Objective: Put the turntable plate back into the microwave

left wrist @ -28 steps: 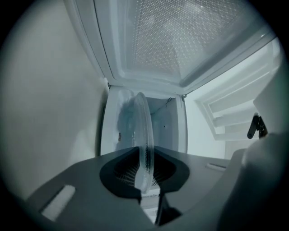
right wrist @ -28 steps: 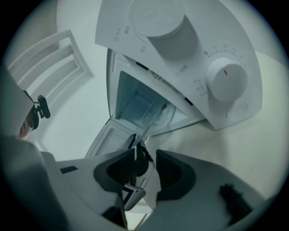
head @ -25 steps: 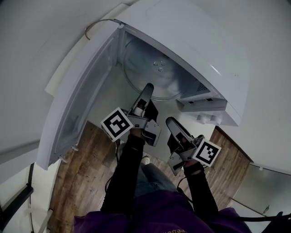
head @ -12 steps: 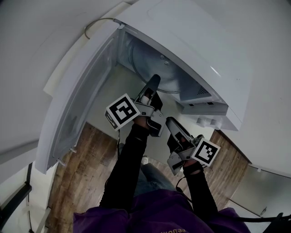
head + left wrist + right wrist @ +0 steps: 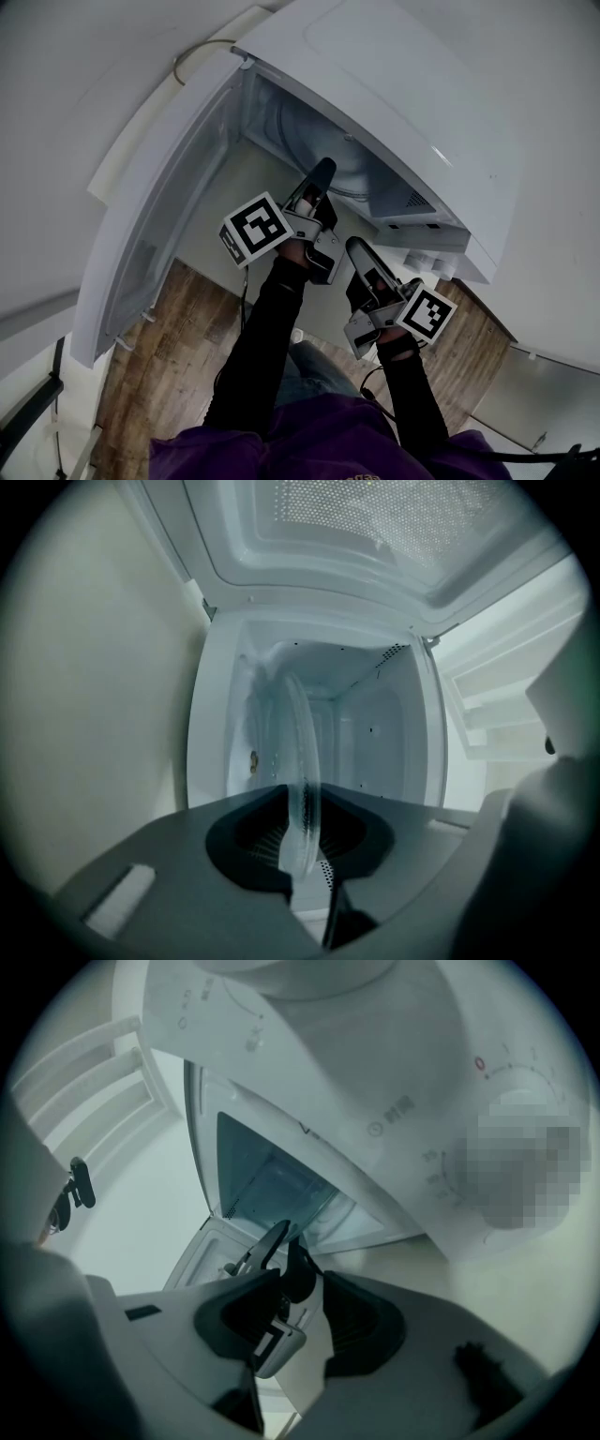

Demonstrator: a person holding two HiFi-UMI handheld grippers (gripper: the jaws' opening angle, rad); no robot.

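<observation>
The clear glass turntable plate (image 5: 323, 141) lies partly inside the open white microwave (image 5: 394, 84). My left gripper (image 5: 323, 169) is shut on its near rim at the mouth of the oven. In the left gripper view the plate (image 5: 298, 761) stands edge-on between the dark pads of the left gripper (image 5: 302, 832), reaching into the lit cavity (image 5: 375, 733). My right gripper (image 5: 359, 246) hangs back below the oven's front. It holds nothing, and a narrow gap shows between its jaws (image 5: 298, 1307). Through that gap I see the left gripper (image 5: 272, 1246).
The microwave door (image 5: 159, 216) swings wide open to the left. The control panel with its dials (image 5: 412, 1110) is on the oven's right side. Wood-pattern floor (image 5: 178, 309) lies below. The person's dark sleeves (image 5: 262, 347) reach forward.
My left gripper has carried the plate forward, deeper into the microwave opening. My right gripper has shifted only slightly.
</observation>
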